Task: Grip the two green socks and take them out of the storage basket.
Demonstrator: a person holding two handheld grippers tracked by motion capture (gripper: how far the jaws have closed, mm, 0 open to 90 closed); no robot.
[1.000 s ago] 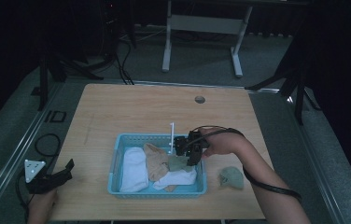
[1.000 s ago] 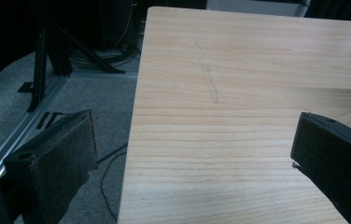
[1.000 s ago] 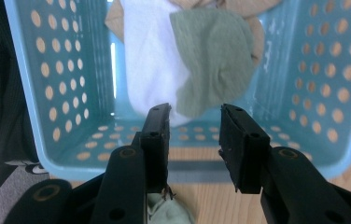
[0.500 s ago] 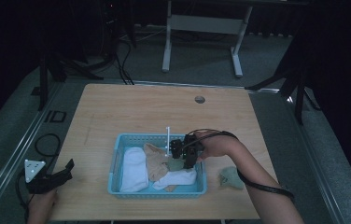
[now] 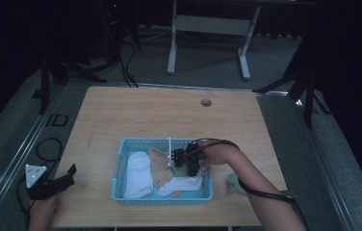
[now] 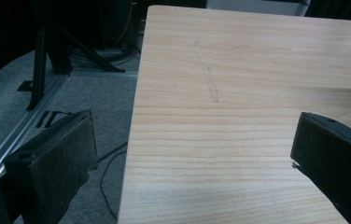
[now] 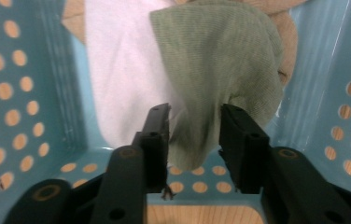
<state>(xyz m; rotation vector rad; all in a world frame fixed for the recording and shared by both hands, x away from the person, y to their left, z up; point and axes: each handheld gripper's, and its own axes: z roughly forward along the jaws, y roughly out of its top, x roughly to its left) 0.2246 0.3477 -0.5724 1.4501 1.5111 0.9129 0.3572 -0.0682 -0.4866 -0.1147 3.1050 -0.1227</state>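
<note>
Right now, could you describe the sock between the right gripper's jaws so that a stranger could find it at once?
Look at the wooden table, then at the blue perforated basket near its front edge. At the basket's right end, the right gripper has its jaws on either side of a green sock. It is ribbed and sage green, whereas the socks beside it are white and tan.

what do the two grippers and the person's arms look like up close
Both grippers are black with two flat jaws. The left gripper carries a grey three-cornered plate with small dots and has rough, worn pads. The right gripper has slimmer jaws on round-bolted arms, a black cable looping behind. Forearms are bare, no sleeves.
</note>
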